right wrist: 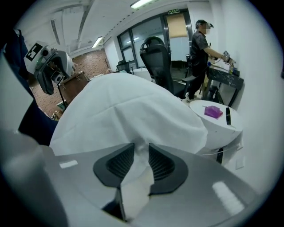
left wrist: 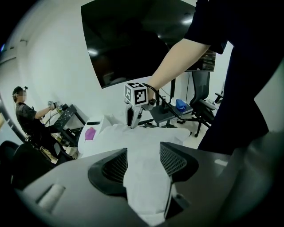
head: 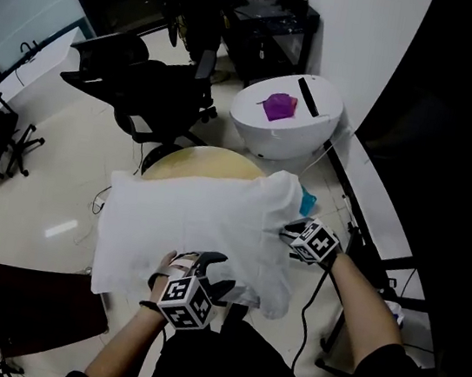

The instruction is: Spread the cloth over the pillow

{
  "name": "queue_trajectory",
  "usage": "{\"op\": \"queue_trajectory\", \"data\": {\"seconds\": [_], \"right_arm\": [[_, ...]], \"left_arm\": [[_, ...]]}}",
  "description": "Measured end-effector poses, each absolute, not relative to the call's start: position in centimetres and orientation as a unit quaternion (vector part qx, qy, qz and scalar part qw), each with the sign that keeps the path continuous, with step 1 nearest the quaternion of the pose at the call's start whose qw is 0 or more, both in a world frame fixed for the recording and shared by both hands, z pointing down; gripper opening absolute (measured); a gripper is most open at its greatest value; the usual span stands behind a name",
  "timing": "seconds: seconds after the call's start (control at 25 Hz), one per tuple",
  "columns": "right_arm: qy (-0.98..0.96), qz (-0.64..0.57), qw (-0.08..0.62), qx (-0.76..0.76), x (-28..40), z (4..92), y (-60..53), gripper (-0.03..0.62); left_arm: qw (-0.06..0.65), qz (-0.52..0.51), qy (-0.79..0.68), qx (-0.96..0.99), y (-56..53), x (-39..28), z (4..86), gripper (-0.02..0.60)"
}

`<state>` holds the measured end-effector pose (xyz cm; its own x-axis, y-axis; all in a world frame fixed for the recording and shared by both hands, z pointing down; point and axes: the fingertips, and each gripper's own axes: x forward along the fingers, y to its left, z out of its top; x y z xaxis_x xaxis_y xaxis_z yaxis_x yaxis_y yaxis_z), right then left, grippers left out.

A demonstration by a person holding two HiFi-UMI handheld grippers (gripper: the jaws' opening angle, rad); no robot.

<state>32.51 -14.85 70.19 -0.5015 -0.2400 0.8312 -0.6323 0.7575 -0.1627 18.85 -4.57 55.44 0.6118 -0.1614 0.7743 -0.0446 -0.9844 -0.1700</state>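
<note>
Head view: white cloth (head: 204, 222) lies draped over a mound on the round tan tabletop (head: 209, 160) — pillow fully covered. At the cloth's 6 o'clock edge sits the left gripper (head: 204, 266), and the right gripper (head: 293, 232) is at 3 o'clock. Only the gripper views show the jaws: left wide, cloth lying loose between; right narrower, cloth fold in the gap, not pinched. Right gripper view adds a standing person (right wrist: 199, 48) at 1 o'clock — green sign (right wrist: 173, 11) at 12, unreadable.
</note>
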Motion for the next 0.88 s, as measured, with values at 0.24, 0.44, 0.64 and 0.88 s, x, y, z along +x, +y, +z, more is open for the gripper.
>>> {"op": "queue_trajectory", "data": {"seconds": [0.24,0.44,0.64,0.88], "right_arm": [[-0.840,0.231,0.425,0.247,31.7,70.7,-14.8,0.040],[-0.840,0.216,0.430,0.252,32.4,69.8,-14.9,0.011],[-0.837,0.190,0.439,0.266,33.6,68.9,-15.9,0.009],[-0.827,0.182,0.454,0.278,34.4,68.7,-17.4,0.009]], "left_arm": [[0.059,-0.444,0.056,-0.893,-4.3,18.6,56.4,0.218],[0.055,-0.445,0.060,-0.892,-4.7,18.4,56.7,0.217],[0.054,-0.444,0.061,-0.892,-5.1,18.3,56.6,0.216],[0.052,-0.446,0.061,-0.891,-5.2,18.7,56.8,0.217]]}}
